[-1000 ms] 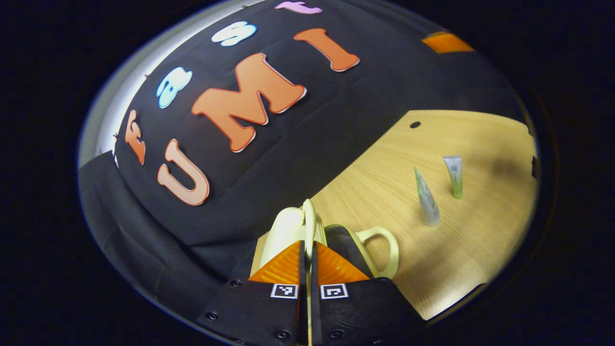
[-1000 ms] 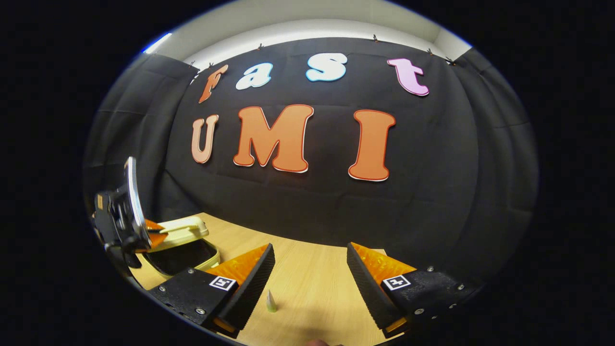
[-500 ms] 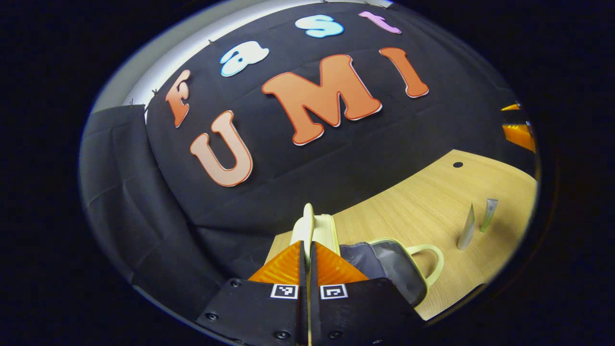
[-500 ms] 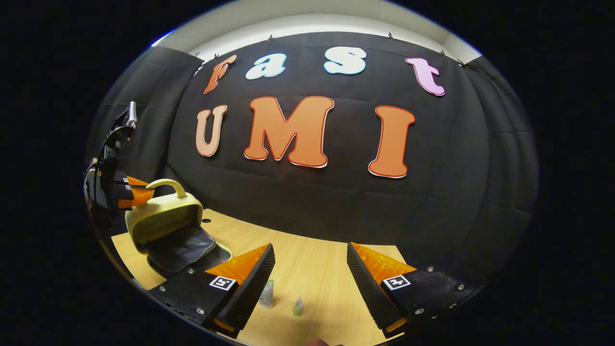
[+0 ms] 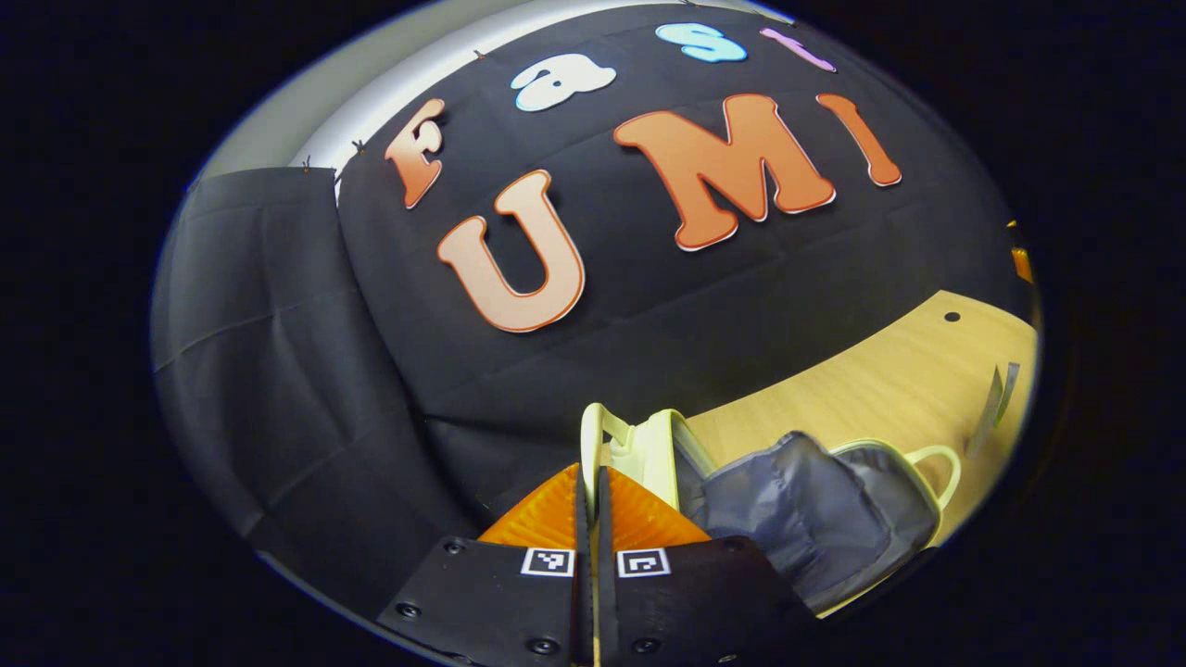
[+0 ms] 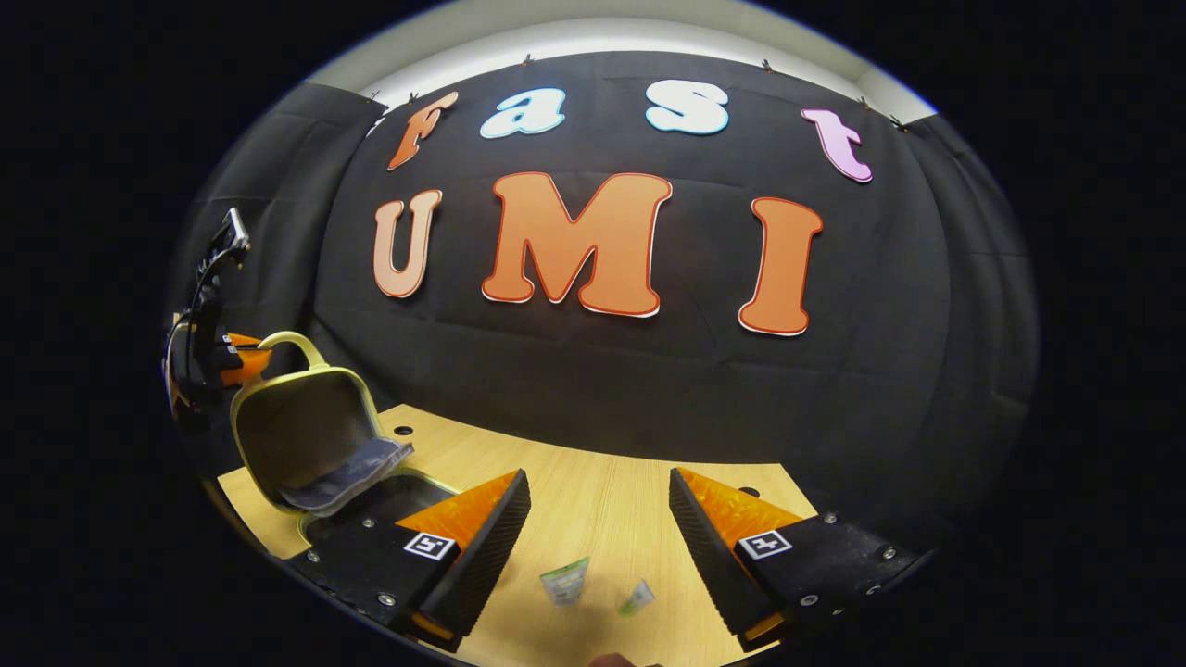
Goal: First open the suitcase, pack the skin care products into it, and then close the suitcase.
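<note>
Suitcase (image 6: 296, 417): smooth plastic-looking shell w/ matt grey cloth lining (image 5: 806, 509); table (image 6: 593, 505) pale wood-grain, matt.

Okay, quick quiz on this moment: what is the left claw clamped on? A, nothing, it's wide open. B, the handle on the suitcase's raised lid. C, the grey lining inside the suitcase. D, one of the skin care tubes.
B: in the left gripper view the left claw is closed on the pale handle of the suitcase lid, which stands raised in the right gripper view, while the two tubes stand on the table.

Yellow suitcase (image 6: 301, 435) open, tubes (image 6: 565, 584) on table
</note>
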Demonstrator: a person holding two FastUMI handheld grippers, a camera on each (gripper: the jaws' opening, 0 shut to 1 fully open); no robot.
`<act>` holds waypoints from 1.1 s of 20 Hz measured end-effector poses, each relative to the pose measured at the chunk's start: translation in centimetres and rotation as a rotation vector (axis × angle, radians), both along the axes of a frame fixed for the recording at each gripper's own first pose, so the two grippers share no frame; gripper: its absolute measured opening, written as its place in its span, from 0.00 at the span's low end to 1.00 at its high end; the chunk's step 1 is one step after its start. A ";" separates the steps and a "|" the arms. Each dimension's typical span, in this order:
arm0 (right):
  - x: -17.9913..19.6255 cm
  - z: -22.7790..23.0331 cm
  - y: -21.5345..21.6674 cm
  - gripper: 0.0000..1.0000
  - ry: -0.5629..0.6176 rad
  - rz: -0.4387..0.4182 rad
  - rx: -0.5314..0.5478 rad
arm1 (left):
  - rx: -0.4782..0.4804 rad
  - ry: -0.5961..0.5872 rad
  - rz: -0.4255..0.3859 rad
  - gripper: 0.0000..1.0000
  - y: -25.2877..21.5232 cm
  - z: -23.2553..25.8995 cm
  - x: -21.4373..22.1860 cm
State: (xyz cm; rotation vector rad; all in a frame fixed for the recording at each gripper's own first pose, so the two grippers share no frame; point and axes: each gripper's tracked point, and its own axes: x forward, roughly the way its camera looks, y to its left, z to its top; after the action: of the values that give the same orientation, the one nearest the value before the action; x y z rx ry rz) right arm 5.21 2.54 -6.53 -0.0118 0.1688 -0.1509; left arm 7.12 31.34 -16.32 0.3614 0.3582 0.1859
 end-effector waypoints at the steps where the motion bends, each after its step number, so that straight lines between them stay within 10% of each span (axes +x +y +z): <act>1: 0.2 0.1 0.5 0.95 0.001 -0.006 -0.001 | -0.022 0.005 0.026 0.02 1.6 -0.8 0.0; 17: 0.5 0.2 4.3 0.95 0.051 -0.101 0.038 | -0.234 0.232 0.293 0.09 16.1 -19.9 -1.4; 22: -0.8 -0.4 2.9 0.95 0.062 -0.136 0.050 | -0.237 0.149 0.266 0.17 13.5 -16.8 -0.6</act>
State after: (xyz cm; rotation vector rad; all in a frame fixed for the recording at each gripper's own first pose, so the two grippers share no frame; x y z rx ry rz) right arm 4.45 5.43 -6.91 0.0453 0.2355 -0.2822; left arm 6.54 44.83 -33.08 0.0916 0.5697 0.3743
